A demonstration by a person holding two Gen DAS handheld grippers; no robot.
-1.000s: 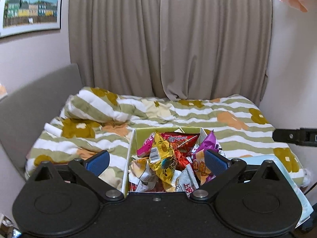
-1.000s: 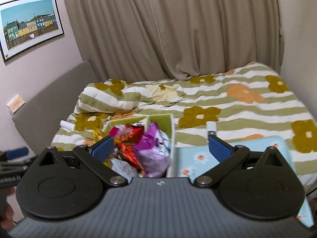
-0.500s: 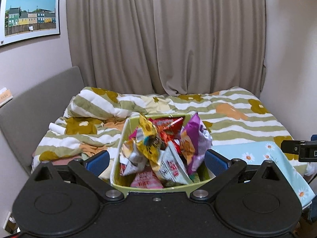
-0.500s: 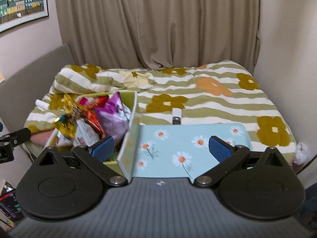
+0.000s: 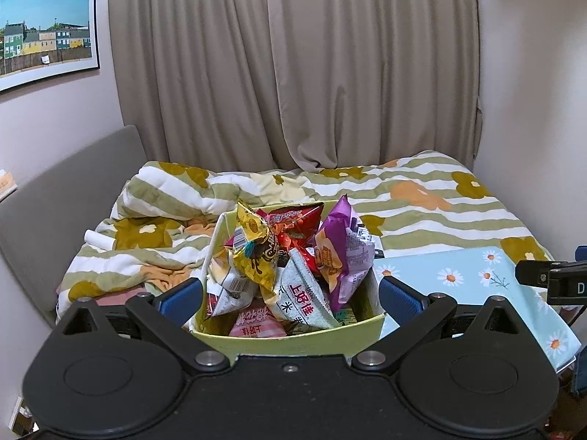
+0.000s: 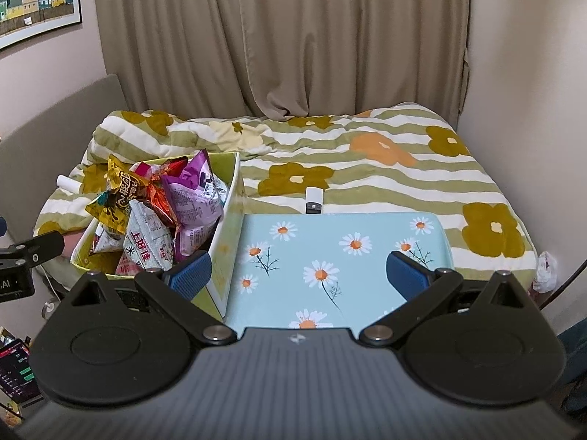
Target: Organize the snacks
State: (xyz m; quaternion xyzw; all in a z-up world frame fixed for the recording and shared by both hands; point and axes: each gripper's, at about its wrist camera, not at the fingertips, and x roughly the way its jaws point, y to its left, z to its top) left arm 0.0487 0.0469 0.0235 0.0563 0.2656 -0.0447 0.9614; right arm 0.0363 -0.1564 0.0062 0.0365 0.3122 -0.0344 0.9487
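Green box (image 5: 293, 341) was sitting on the bed (image 6: 367, 190) beside the daisy tray (image 6: 330, 256), crammed with snack bags (image 5: 290, 256) in a messy heap. Both my left tool (image 5: 290, 295) and right tool (image 6: 299, 269) hung spread apart, holding nothing. Could've been freshly filled or waiting for sorting, honestly couldn't tell.

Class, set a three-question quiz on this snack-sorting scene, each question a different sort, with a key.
1. True or false: both the left claw and the right claw are open and empty.
2. Which packet stands on the right side of the green box in the left wrist view? A. purple packet B. yellow packet C. blue packet
3. Fill in: the white remote lies on the ____, just beyond the daisy board.

Key: 1 true; 2 A; 3 blanket
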